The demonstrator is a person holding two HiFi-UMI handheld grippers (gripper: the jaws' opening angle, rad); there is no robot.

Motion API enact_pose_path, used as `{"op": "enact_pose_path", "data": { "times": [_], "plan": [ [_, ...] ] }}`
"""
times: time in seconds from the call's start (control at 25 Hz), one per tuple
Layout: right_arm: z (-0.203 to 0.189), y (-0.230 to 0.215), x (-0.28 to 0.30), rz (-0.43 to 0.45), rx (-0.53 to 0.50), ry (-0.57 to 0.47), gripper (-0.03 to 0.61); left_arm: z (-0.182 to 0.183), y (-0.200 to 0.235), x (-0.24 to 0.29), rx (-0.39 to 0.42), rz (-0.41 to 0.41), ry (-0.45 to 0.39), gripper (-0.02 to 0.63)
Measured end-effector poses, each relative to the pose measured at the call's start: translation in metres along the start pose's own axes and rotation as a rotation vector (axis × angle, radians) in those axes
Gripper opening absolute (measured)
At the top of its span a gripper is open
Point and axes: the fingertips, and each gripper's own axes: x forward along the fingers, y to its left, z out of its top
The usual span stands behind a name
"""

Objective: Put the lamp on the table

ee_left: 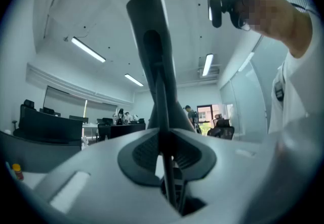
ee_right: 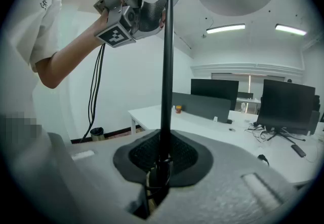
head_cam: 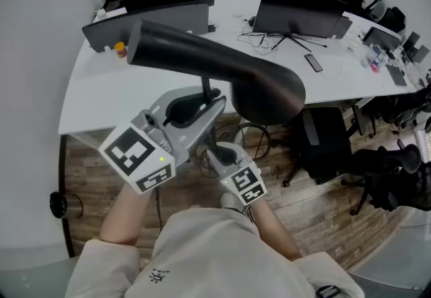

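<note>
Fingers of the left gripper pinch the thin pole of the black metal lamp just under its shade. The right gripper pinches it lower down. Lamp's up in the air, just short of the white table. Looks top-heavy, and that smooth pole probably wants to twist, so two spread-out grips seem smart.

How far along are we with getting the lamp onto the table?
Done: the lamp is picked up, with the left gripper clamped high on its pole and the right gripper clamped lower down. In hand: it is held in the air at the near edge of the white table, not resting on it. Left: carry it over the tabletop, set it down, let go.
</note>
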Motion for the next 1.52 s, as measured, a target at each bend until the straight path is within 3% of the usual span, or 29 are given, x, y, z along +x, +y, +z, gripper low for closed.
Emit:
{"op": "enact_pose_path", "data": {
  "times": [0.76,1.52],
  "plan": [
    [-0.001,0.007,0.019,0.027,0.017,-0.029,0.044,-0.003,0.005,-0.007,-0.023,-0.025,-0.036,0.038],
    [0.023,0.034,0.04,-0.024,0.022,-0.034,0.044,0.013,0.015,-0.048,0.005,-0.079,-0.062,0.041]
  ]
}}
